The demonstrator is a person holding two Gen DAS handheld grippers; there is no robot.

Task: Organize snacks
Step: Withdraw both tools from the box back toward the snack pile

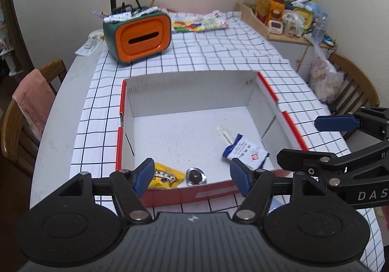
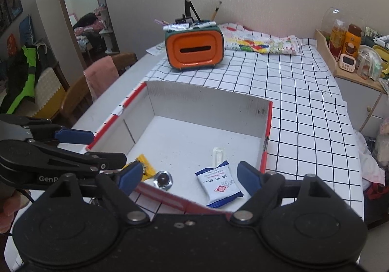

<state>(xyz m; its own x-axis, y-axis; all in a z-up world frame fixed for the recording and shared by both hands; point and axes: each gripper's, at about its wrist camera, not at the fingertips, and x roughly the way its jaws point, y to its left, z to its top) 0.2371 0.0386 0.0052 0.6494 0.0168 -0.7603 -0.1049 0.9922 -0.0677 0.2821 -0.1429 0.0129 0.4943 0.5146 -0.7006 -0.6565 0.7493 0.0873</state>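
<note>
Four snacks lie in a white box (image 1: 189, 92) with red edges on a checked tablecloth (image 1: 218, 53): a yellow packet (image 1: 167, 177), a silver-wrapped sweet (image 1: 195, 176), a clear stick (image 1: 225, 133) and a blue-and-white packet (image 1: 245, 151) (partly over the stick). The left gripper (image 1: 192, 173) hovers at the box's near wall, jaws wide and empty; the right gripper (image 2: 188, 177) beside it is likewise wide and empty.

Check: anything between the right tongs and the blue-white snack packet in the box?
Nothing visible. The right tongs hang open over the box's near wall; the blue-white packet lies uncovered on the floor just beyond, with a clear wrapper behind it.
</note>
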